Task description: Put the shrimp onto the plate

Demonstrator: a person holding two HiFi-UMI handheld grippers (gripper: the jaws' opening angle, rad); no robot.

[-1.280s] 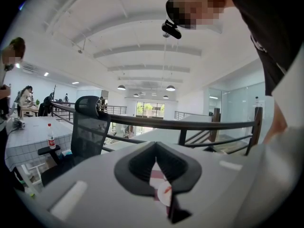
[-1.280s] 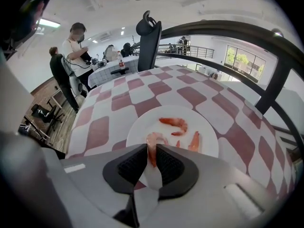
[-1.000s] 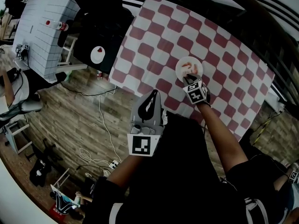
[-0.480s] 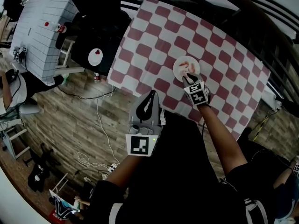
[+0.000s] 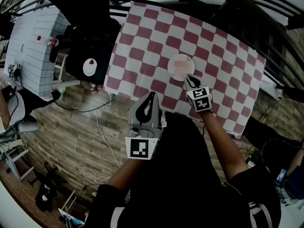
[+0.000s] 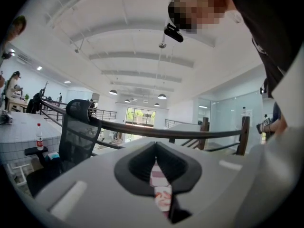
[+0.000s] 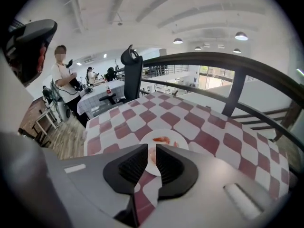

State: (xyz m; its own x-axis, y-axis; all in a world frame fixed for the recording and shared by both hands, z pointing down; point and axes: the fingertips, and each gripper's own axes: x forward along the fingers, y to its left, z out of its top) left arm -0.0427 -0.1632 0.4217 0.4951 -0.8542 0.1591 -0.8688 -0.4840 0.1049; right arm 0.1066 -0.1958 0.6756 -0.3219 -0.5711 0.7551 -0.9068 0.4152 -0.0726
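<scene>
A white plate [image 5: 170, 66] sits on the red-and-white checkered tablecloth [image 5: 142, 46]; a mosaic patch covers its middle in the head view. In the right gripper view the plate [image 7: 179, 140] holds an orange shrimp [image 7: 161, 139]. My right gripper [image 5: 189, 80] hovers just off the plate's near edge, its jaws a little apart with nothing between them [image 7: 148, 148]. My left gripper [image 5: 151, 97] hangs off the table's near edge over the wooden floor. Its jaws meet at the tips [image 6: 156, 161] and hold nothing.
A black office chair [image 5: 90, 56] stands left of the table beside a white table [image 5: 33, 37] with a bottle [image 5: 46, 40]. Dark railings [image 5: 213, 4] run along the table's far side. Cables [image 5: 102, 137] lie on the floor. A person [image 7: 62, 82] stands far off.
My right gripper has drawn back from over the plate to just short of its near edge. The head view has shifted, so the table sits higher and further left.
</scene>
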